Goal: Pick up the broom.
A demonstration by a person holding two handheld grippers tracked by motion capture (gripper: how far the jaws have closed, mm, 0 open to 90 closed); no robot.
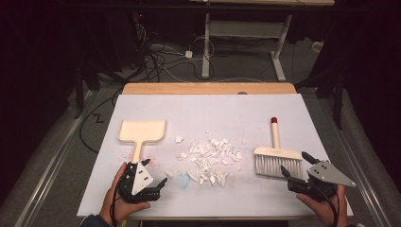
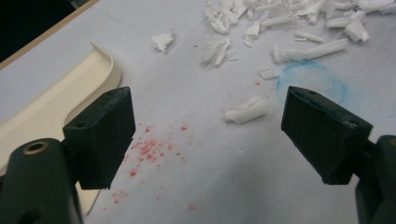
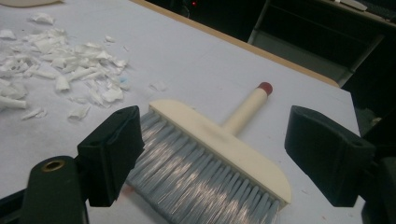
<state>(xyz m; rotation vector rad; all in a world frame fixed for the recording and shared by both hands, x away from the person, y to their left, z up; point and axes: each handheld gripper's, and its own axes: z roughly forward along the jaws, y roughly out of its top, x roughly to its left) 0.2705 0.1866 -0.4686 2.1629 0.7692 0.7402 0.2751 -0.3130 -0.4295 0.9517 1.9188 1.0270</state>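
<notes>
A cream dustpan [image 1: 142, 131] lies on the white sheet at the left, its handle pointing toward me. My left gripper [image 1: 155, 171] hovers open just right of that handle's end. Its view has the dustpan [image 2: 56, 102] at the left, and one curled scrap [image 2: 246, 110] lies ahead between the empty jaws of the left gripper [image 2: 205, 121]. A pile of white paper scraps [image 1: 208, 158] is spread mid-table. A cream brush [image 1: 276, 158] with grey bristles and a red-tipped handle lies at the right. My right gripper [image 1: 294, 162] stands open at the bristles [image 3: 187, 172], touching nothing.
A blue ring mark [image 2: 310, 81] and red specks [image 2: 149, 149] stain the sheet near the left gripper. The wooden table edge [image 1: 208, 88] runs along the back. Beyond it, cables and white desk legs [image 1: 206, 47] stand on the floor.
</notes>
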